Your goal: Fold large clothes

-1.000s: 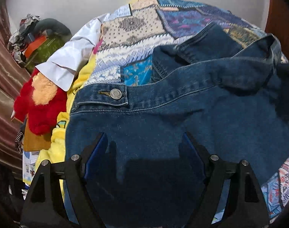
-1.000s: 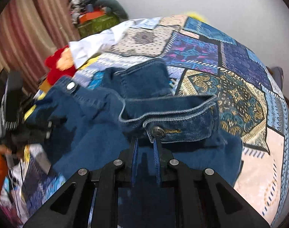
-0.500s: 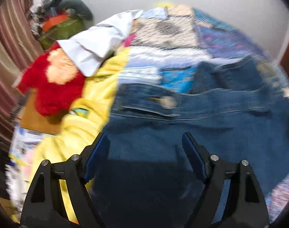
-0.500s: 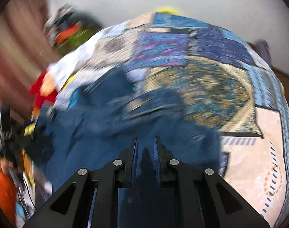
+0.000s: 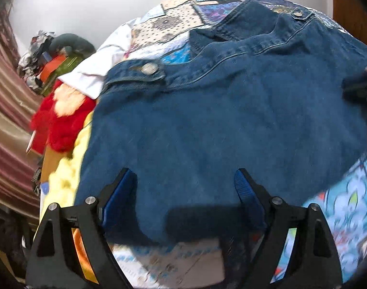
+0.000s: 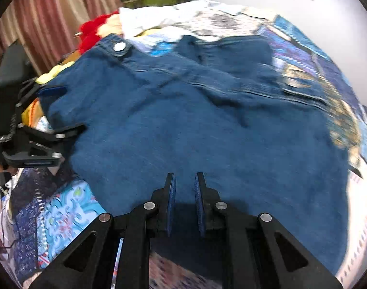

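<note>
A blue denim jacket [image 5: 219, 125] lies spread on the patterned quilt, its buttoned hem band toward the far side; it also fills the right wrist view [image 6: 207, 132]. My left gripper [image 5: 183, 180] is open wide above the jacket's near edge, holding nothing; it shows at the left of the right wrist view [image 6: 60, 110]. My right gripper [image 6: 184, 183] has its jaws nearly together with a narrow gap, over the near denim; no cloth shows between the pads. It shows at the right edge of the left wrist view [image 5: 361, 82].
The patchwork quilt [image 6: 303, 55] covers the bed. A red plush toy [image 5: 60, 120], a white garment [image 5: 106, 65] and a yellow cloth [image 5: 65, 180] lie at the bed's left side. A striped curtain [image 5: 7, 110] hangs left, with clutter [image 5: 55, 60] behind.
The jacket's folded-up right part has been laid down flat and spread. My right gripper let go of the denim and drew back. My left gripper stayed open and pulled back toward the near edge.
</note>
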The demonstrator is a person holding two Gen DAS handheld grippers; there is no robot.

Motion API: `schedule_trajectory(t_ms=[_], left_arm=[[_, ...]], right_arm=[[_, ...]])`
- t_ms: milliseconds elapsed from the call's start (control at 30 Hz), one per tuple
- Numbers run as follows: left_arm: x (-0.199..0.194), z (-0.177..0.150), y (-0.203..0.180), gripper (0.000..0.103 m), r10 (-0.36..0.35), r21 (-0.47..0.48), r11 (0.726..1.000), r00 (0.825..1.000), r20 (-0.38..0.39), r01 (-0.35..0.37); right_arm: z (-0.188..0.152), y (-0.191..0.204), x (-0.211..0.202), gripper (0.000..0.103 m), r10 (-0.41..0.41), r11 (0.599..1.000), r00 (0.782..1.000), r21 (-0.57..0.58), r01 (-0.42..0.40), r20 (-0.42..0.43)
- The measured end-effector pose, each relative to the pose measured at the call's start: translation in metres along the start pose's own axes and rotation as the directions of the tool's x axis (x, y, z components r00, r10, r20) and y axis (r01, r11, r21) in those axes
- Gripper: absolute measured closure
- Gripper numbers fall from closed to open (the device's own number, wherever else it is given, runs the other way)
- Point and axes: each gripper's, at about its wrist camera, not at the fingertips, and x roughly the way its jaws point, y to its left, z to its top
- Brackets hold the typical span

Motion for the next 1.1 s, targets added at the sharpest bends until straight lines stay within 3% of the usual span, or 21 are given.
schedule_trajectory(t_ms=[133, 167, 300, 400, 533, 667, 767, 867, 933, 1100], left_arm=[[-0.011, -0.02, 0.03, 0.011, -0.044, -0.131, 0.99, 0.999, -0.007, 0.042], [-0.014, -0.023, 0.034, 0.011, -0.044, -0.151, 0.988, 0.999, -0.003, 0.044], [-0.027, -0.041, 0.047, 0.011, 0.035, -0.213, 0.976, 0.999, -0.027, -0.04], [-0.03, -0.056, 0.062, 0.011, 0.072, -0.284, 0.955, 0.995, -0.066, -0.088], [-0.045, -0.078, 0.079, 0.011, 0.043, -0.405, 0.912, 0.997, -0.064, -0.065], [-0.06, -0.09, 0.084, 0.011, 0.047, -0.454, 0.888, 0.997, -0.059, -0.068], [-0.071, -0.093, 0.088, 0.011, 0.014, -0.505, 0.862, 0.999, -0.03, -0.027], [-0.076, -0.093, 0.09, 0.011, -0.059, -0.605, 0.794, 0.998, 0.031, 0.066], [-0.073, -0.093, 0.087, 0.011, -0.127, -0.673, 0.725, 0.989, 0.072, 0.142], [-0.044, -0.074, 0.067, 0.011, -0.26, -0.715, 0.658, 0.962, 0.078, 0.236]], right_arm=[[-0.011, -0.032, -0.015, 0.092, -0.059, 0.997, 0.998, 0.048, 0.059, -0.006], [-0.014, -0.039, -0.02, 0.092, -0.043, 0.997, 0.999, 0.058, 0.043, 0.0], [-0.028, -0.057, -0.045, 0.092, -0.074, 0.993, 0.997, 0.095, 0.071, 0.026], [-0.037, -0.071, -0.056, 0.092, -0.157, 0.979, 0.987, 0.133, 0.155, 0.008], [-0.057, -0.087, -0.064, 0.092, -0.18, 0.97, 0.984, 0.165, 0.179, -0.006], [-0.067, -0.091, -0.073, 0.092, -0.208, 0.964, 0.978, 0.168, 0.206, -0.005], [-0.067, -0.086, -0.078, 0.092, -0.242, 0.956, 0.97, 0.167, 0.24, -0.009], [-0.063, -0.078, -0.086, 0.092, -0.251, 0.953, 0.968, 0.176, 0.248, -0.006], [-0.058, -0.071, -0.092, 0.092, -0.197, 0.965, 0.98, 0.183, 0.188, 0.028], [-0.033, -0.048, -0.094, 0.092, -0.047, 0.982, 0.994, 0.188, 0.028, 0.096]])
